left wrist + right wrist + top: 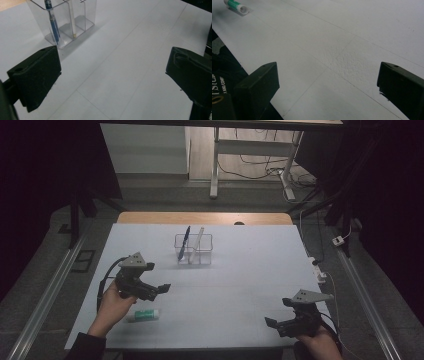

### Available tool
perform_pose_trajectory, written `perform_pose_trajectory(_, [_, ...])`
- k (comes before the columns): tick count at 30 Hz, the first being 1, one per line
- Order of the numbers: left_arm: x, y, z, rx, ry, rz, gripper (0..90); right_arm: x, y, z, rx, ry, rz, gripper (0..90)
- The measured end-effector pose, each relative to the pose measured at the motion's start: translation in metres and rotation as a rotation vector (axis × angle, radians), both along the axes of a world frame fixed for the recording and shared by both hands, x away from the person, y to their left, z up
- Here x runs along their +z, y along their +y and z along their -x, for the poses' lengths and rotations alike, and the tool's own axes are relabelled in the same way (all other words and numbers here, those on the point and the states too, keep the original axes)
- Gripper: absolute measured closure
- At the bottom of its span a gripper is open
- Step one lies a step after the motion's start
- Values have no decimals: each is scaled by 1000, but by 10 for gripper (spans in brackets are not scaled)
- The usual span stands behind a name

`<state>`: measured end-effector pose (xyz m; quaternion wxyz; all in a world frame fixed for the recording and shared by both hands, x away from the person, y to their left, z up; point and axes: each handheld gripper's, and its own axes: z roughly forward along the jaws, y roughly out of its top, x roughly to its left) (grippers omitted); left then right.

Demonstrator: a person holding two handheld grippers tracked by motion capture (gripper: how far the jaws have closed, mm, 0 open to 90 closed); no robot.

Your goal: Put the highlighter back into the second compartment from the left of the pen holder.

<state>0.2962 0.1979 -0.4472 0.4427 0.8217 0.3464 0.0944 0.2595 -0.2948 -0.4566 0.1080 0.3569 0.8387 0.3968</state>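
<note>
A clear holder [193, 249] with compartments stands at the middle of the white table [240, 270]. A blue pen [184, 242] and a thin white stick [196, 244] lean in it. My left gripper [155, 291] hovers open to the front left of the holder, nothing between its jaws. In the left gripper view the holder [82, 17], the blue pen [53, 26] and the stick [72, 20] lie ahead of the open left gripper [112, 75]. A green and white tube [142, 315] lies near the left hand. My right gripper [279, 313] is open at the front right.
The right gripper view looks across the bare table [337, 50] past the open right gripper [327, 87] to the tube [236, 6] near the front edge. Beyond the table are desk legs [215, 165] and cables on the floor [270, 170].
</note>
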Motion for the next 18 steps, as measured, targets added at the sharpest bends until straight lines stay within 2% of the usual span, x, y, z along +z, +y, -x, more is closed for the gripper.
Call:
perform_pose_trajectory(9, [-5, 12, 22, 41, 27, 23, 0, 0, 0, 0, 0, -2, 1, 36])
perform_pose_trajectory(18, [-9, 23, 37, 92, 44, 23, 0, 0, 1, 1, 0, -2, 6, 36])
